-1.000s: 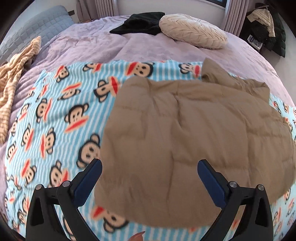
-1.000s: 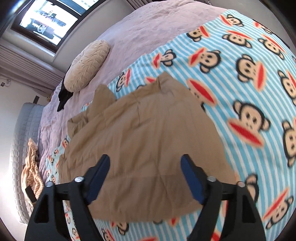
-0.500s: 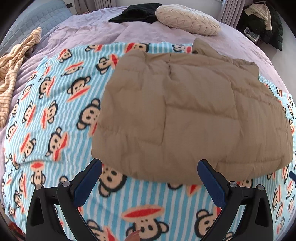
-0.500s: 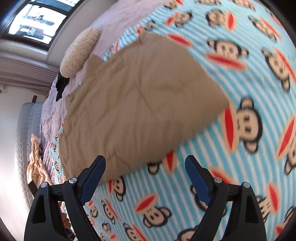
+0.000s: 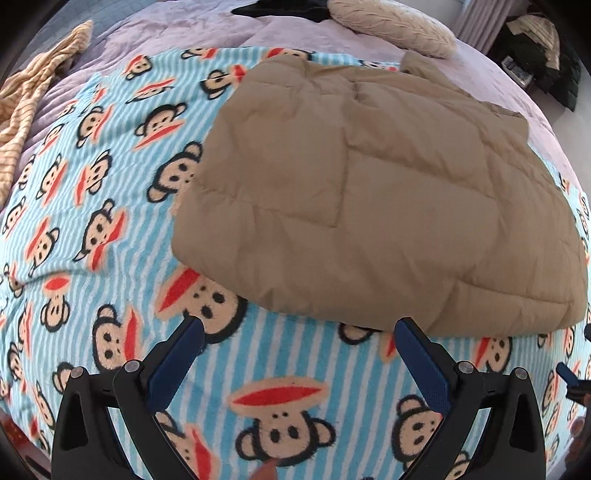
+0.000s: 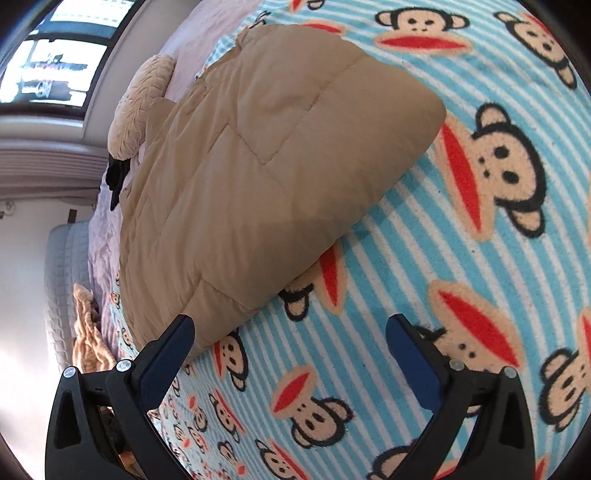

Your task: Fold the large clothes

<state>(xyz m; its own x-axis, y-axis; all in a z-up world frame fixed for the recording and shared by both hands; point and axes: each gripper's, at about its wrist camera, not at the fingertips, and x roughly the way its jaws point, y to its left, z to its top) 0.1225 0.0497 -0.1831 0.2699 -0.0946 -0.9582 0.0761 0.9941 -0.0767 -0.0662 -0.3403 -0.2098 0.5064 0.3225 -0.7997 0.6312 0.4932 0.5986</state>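
Note:
A tan quilted jacket (image 5: 369, 192) lies folded into a thick pad on a blue-striped monkey-print blanket (image 5: 92, 206). My left gripper (image 5: 299, 332) is open and empty, just short of the jacket's near edge. In the right wrist view the jacket (image 6: 258, 166) fills the upper left. My right gripper (image 6: 290, 332) is open and empty, its left finger close to the jacket's near corner, its right finger over the blanket (image 6: 461, 295). The tip of the right gripper shows at the left wrist view's right edge (image 5: 570, 376).
A cream round cushion (image 5: 391, 26) and a black garment (image 5: 273, 7) lie on the lilac bedspread (image 5: 295, 33) behind the jacket. A striped beige cloth (image 5: 29, 96) lies at the left. Dark clothes (image 5: 539, 55) are piled beside the bed at the far right.
Both grippers have pulled back from over the jacket toward the near edge of the bed. They stayed open. The jacket lies as before.

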